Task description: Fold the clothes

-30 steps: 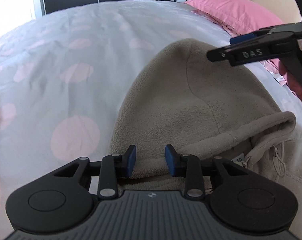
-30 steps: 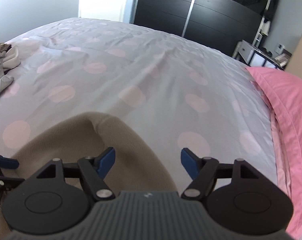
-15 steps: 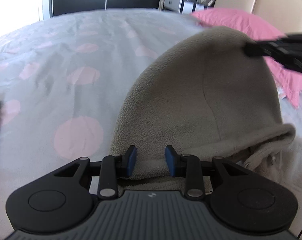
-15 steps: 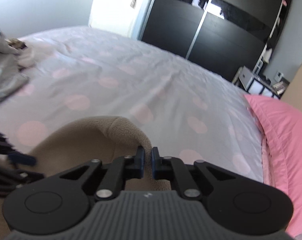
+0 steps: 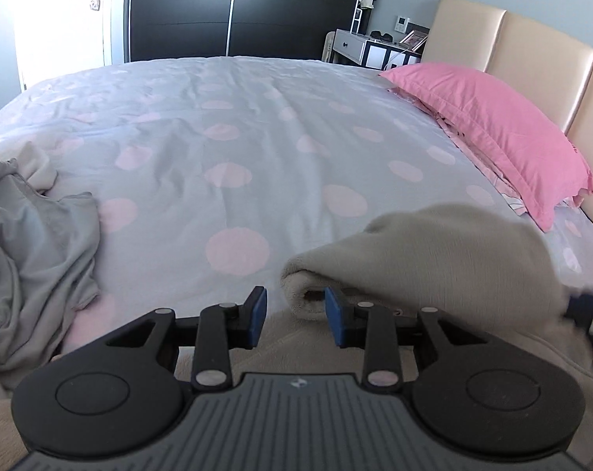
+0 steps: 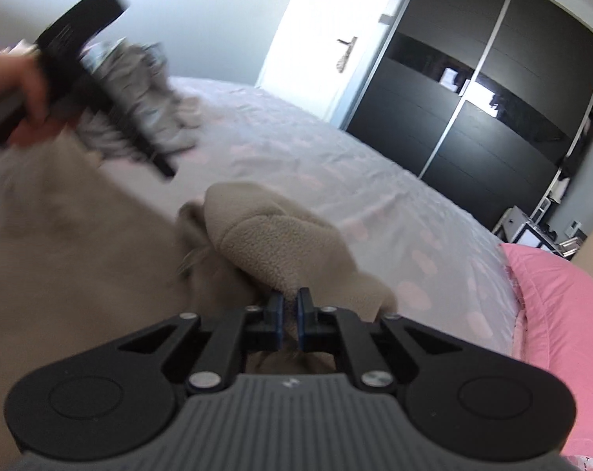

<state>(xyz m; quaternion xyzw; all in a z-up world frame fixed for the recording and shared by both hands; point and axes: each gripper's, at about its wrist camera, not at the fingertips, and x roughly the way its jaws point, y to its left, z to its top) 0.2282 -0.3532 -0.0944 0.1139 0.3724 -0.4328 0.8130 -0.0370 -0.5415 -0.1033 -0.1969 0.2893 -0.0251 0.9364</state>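
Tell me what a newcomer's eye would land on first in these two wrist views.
First the beige fleece hoodie bunched mid-frame on the polka-dot duvet, its fabric pinched in the right gripper, whose jaws are shut on it. Next the bright pink pillow at the right by the headboard, and the crumpled grey garment at the left edge. The left gripper hangs partly open above the fleece.

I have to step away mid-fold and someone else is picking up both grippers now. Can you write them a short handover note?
Right gripper: shut on the beige fleece hoodie's hood, which is doubled over toward the body.
Left gripper: jaws part open, nothing pinched, above the hoodie beside the rolled hood edge.
The hoodie lies on the spotted duvet; a grey garment pile waits at the left.
Done: hood fold started.
Left: lay the hood flat, fold sleeves and body, then the grey pile.
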